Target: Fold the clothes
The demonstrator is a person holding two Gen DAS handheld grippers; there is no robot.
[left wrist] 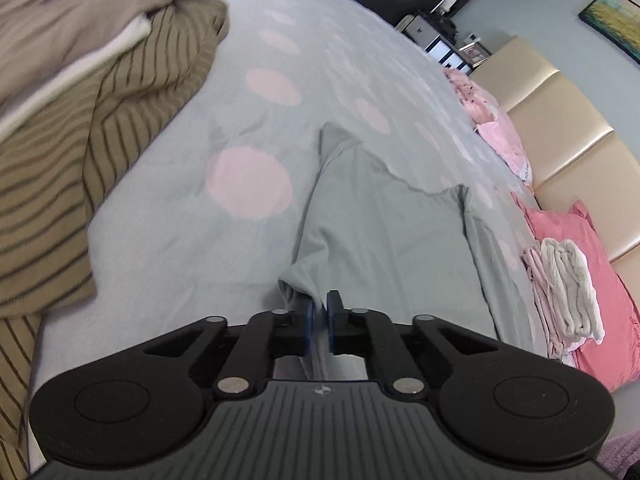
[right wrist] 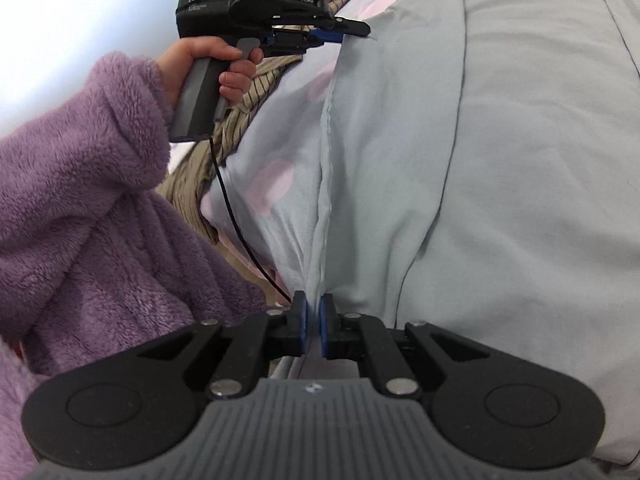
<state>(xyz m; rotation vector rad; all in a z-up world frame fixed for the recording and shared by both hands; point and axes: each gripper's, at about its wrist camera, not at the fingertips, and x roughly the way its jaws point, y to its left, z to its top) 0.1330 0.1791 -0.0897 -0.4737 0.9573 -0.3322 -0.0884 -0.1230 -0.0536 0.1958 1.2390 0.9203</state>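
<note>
Both tongs pinching the grey garment on the bed

I see my left tongs point(left wrist: 319, 320) pressed together on a corner of the grey garment point(left wrist: 384, 216), and my right tongs point(right wrist: 313, 326) nipping a seam fold of the same cloth (blue pads nearly touching). The garment lies spread over the dotted bedspread point(left wrist: 248, 184); a striped brown garment point(left wrist: 100, 120) is heaped to one side, folded laundry point(left wrist: 564, 292) by the pink pillow point(left wrist: 600, 320).

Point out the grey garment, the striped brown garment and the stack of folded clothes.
grey garment point(left wrist: 384, 216): left wrist view, middle of its flat panel.
striped brown garment point(left wrist: 132, 104): left wrist view, striped fabric near its upper fold.
stack of folded clothes point(left wrist: 568, 292): left wrist view, white top piece.
</note>
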